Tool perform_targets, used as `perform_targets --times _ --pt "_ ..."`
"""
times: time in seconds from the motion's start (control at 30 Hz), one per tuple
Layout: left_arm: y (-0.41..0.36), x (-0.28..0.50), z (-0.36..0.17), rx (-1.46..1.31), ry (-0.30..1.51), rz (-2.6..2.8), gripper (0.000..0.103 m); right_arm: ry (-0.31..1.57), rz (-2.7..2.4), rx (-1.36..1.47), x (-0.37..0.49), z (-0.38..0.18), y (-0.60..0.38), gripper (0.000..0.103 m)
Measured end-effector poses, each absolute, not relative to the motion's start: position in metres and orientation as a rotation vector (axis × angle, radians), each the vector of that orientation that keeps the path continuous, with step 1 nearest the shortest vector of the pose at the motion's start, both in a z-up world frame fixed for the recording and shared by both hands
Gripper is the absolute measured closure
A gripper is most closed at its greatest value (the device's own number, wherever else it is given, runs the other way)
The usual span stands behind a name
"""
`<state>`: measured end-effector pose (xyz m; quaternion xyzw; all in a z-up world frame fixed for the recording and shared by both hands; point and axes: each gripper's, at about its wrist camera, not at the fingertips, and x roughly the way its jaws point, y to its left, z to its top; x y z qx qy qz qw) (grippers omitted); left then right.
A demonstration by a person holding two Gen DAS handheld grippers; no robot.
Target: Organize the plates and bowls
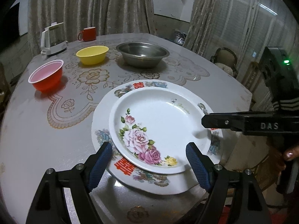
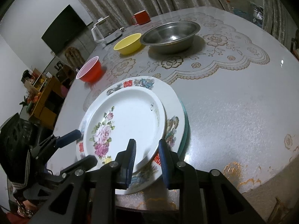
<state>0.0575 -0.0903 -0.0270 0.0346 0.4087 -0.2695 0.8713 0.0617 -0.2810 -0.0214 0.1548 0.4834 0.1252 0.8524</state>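
A white rose-pattern plate [image 1: 157, 127] [image 2: 129, 119] lies on top of a larger patterned plate [image 1: 104, 130] [image 2: 168, 97] at the table's near edge; a teal plate [image 2: 186, 128] shows beneath them. My left gripper [image 1: 149, 160] is open, its blue pads either side of the stack's near rim. My right gripper [image 2: 146, 160] is open, jaws straddling the rose plate's rim; it also shows in the left wrist view [image 1: 205, 121]. A red bowl [image 1: 46, 76] [image 2: 89, 71], a yellow bowl [image 1: 92, 54] [image 2: 129, 43] and a steel bowl [image 1: 143, 54] [image 2: 170, 35] stand farther back.
A white kettle [image 1: 52, 39] [image 2: 104, 31] and a red mug [image 1: 88, 34] [image 2: 141, 17] stand at the table's far side. The round table [image 1: 28, 130] [image 2: 233, 112] has a lace-pattern cover. Chairs [image 1: 226, 59] stand to the right, and curtains hang behind.
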Motion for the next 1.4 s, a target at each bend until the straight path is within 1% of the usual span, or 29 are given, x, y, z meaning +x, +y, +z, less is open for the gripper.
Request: perform_targets --times 0.2,0.3,0.67,1.1,1.2,1.4 --pt "-0.091 0.057 -0.027 0.074 0.854 -0.56 0.019 1.019 0.268 0.304 0.059 -0.021 -0.277 0.075" --pt "-0.09 0.057 -0.026 0.068 0.853 -0.55 0.016 1.02 0.27 0.316 0.058 -0.02 -0.277 0.075" --pt "-0.083 0.064 -0.02 0.045 0.861 -0.486 0.008 1.025 0.271 0.316 0.059 -0.02 -0.278 0.074" --pt "-0.079 0.076 -0.018 0.072 0.874 -0.392 0.006 1.033 0.26 0.294 0.062 -0.019 -0.275 0.074" --pt "-0.078 0.079 -0.018 0.069 0.877 -0.377 0.004 1.029 0.261 0.288 0.064 -0.018 -0.276 0.074" --pt "-0.079 0.084 -0.018 0.068 0.883 -0.364 0.003 1.023 0.276 0.281 0.069 -0.016 -0.275 0.074"
